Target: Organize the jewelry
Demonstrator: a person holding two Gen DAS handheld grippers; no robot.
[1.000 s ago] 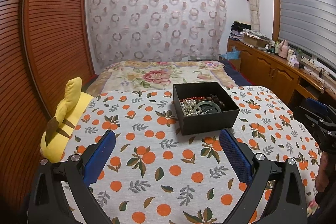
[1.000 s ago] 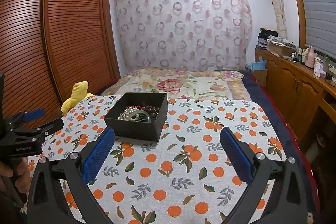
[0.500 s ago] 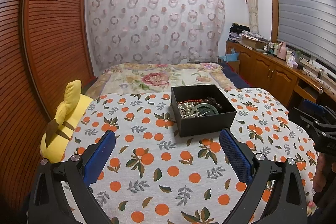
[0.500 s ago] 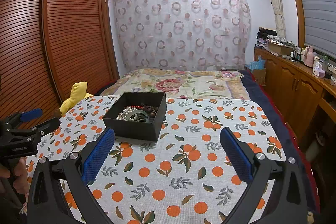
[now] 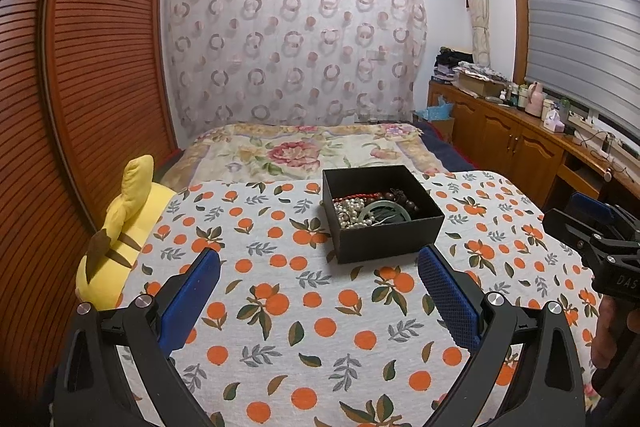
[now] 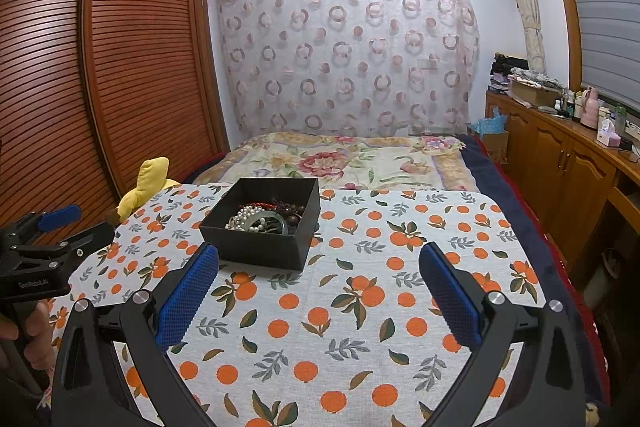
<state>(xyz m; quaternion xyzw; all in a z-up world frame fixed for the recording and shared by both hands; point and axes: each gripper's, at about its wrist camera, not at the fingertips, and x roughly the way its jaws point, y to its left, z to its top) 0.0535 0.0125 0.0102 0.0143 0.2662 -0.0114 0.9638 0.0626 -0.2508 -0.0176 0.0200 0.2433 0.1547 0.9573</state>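
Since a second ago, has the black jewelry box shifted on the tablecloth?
No. The black jewelry box sits by the same orange prints on the tablecloth; only the view shifted.

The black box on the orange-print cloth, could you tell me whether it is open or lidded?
Open: the black box has no lid, and pearls and a green bangle show inside.

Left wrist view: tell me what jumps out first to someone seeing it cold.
The orange-print cloth fills the foreground, and on it, right of centre, sits an open black box with pearls, a green bangle and dark beads tangled inside. A yellow plush toy lies at the cloth's left edge. The left gripper hangs open and empty before the box.
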